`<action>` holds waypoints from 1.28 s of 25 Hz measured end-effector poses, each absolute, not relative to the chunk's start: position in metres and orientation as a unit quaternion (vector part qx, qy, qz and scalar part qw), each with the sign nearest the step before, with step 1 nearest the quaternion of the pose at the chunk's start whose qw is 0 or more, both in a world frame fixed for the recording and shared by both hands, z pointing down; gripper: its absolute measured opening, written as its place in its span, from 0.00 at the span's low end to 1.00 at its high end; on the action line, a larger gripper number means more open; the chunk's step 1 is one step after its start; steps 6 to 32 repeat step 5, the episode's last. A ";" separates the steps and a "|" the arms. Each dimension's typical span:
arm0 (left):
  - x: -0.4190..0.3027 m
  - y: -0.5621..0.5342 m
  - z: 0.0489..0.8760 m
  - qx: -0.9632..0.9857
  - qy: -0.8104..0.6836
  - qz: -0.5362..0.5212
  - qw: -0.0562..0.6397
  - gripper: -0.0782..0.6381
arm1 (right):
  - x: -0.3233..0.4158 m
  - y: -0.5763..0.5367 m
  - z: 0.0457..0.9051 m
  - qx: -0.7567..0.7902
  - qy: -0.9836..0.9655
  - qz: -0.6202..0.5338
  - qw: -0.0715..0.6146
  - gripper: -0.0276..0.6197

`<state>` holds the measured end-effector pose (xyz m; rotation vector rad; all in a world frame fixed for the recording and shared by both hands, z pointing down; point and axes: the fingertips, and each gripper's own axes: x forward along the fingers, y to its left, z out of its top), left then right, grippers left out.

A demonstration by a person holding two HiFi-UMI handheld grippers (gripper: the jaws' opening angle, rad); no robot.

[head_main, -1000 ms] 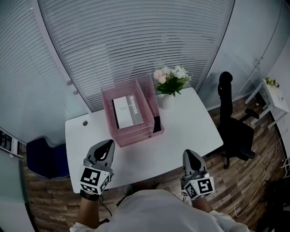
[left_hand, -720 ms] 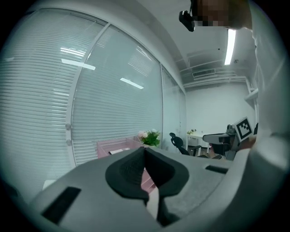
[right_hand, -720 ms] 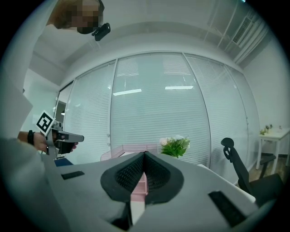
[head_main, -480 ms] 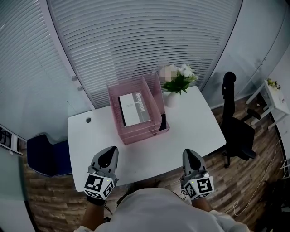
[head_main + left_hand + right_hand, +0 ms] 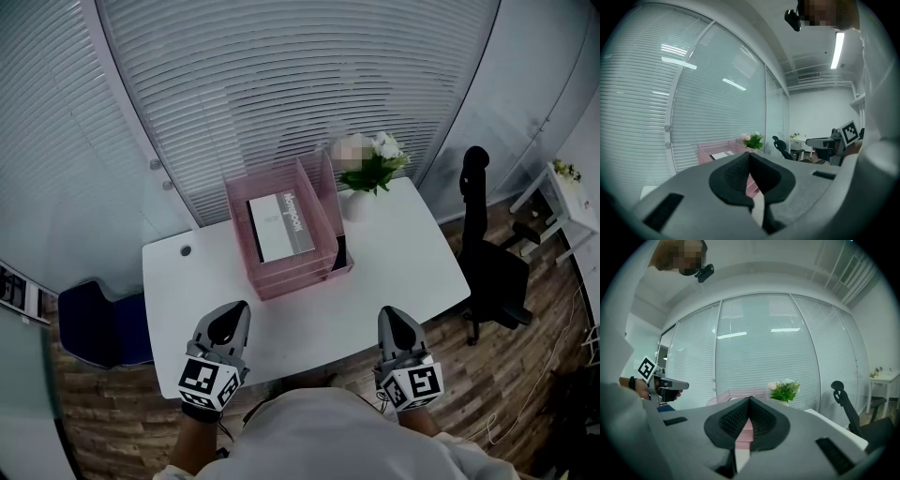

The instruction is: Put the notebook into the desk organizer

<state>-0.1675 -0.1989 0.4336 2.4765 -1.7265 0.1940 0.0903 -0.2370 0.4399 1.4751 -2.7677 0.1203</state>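
A pink wire desk organizer (image 5: 323,202) stands at the back of the white desk (image 5: 403,272). The grey and white notebook (image 5: 279,225) lies flat in its top tray. My left gripper (image 5: 228,322) hangs over the desk's near left edge, jaws shut with nothing between them. At the near right edge my right gripper (image 5: 394,324) is also shut and holds nothing. Both are well short of the organizer. In the left gripper view the organizer (image 5: 723,151) shows beyond the closed jaws; the right gripper view shows the organizer (image 5: 737,394) and the left gripper (image 5: 670,384).
A white vase of flowers (image 5: 366,169) stands right of the organizer. A black office chair (image 5: 487,267) is at the desk's right, a blue seat (image 5: 94,328) at its left. Window blinds run behind the desk. A small white table (image 5: 562,202) stands far right.
The head view has shifted slightly, so the desk and organizer sit a little further right. My left gripper has drawn back a bit toward me. The notebook has not moved.
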 end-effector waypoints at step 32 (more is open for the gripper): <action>-0.163 -0.201 0.437 0.822 -0.562 0.070 0.060 0.12 | 0.092 -0.239 0.440 0.472 -0.881 0.037 0.001 0.06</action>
